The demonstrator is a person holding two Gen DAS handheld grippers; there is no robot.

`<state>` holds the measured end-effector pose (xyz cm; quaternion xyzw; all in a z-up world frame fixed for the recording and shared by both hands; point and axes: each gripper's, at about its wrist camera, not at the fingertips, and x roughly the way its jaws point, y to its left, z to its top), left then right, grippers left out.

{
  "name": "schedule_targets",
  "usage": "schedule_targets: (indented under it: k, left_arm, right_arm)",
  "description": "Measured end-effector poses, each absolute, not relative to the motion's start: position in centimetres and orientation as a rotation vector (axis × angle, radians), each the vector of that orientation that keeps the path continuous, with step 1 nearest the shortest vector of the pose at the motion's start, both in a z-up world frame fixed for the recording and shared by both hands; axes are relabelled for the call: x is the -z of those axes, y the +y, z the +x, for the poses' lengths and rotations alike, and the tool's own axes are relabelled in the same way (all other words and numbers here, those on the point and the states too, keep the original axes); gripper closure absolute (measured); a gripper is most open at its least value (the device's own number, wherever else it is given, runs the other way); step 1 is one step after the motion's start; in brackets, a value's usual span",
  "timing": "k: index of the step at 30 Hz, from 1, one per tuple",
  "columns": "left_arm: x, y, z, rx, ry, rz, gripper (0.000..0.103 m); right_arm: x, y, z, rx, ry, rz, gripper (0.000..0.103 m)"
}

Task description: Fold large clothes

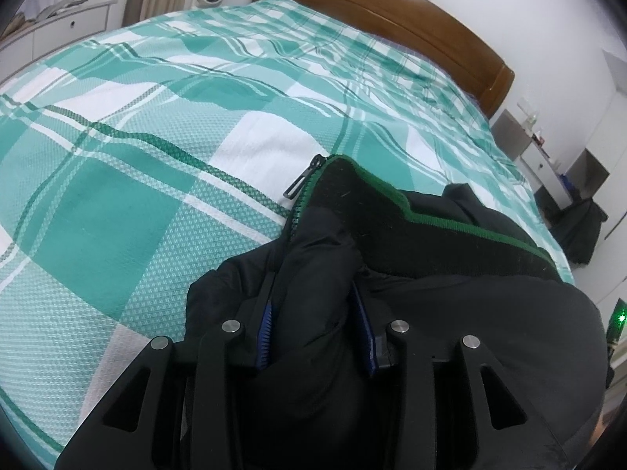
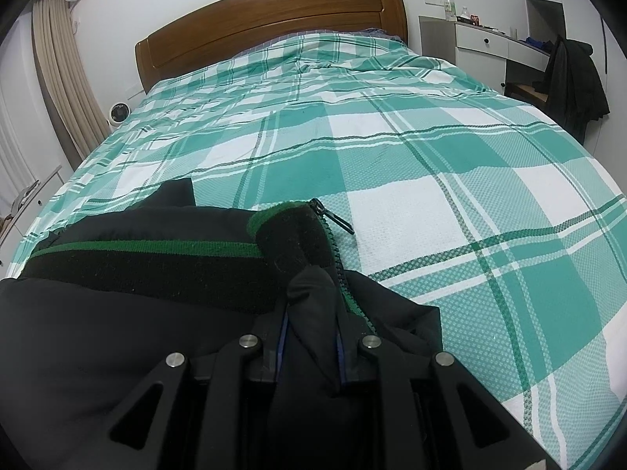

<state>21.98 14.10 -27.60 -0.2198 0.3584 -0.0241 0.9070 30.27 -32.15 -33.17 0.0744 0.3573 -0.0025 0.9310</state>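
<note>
Black jacket (image 1: 450, 313) pinched, both grippers' fingers (image 1: 263, 333) level

One black jacket (image 1: 450, 293) with one zipper pull (image 1: 303, 178), at the lower middle of both frames; one bed (image 2: 392, 156) with one wooden headboard (image 2: 274, 23); one small round fan (image 2: 118, 112) at the left; two bottles (image 2: 456, 9) on one desk (image 2: 493, 41), upper right; two grippers, one per view
</note>
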Motion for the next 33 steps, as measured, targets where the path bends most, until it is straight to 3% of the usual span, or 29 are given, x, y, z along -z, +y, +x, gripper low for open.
schedule_targets:
  k: [33]
  left_arm:
    - [27.67,13.85,21.65,0.071,0.733,-0.485,0.066]
  right_arm:
    - [33.19,-32.24,30.31,0.003,0.731,0.152,0.085]
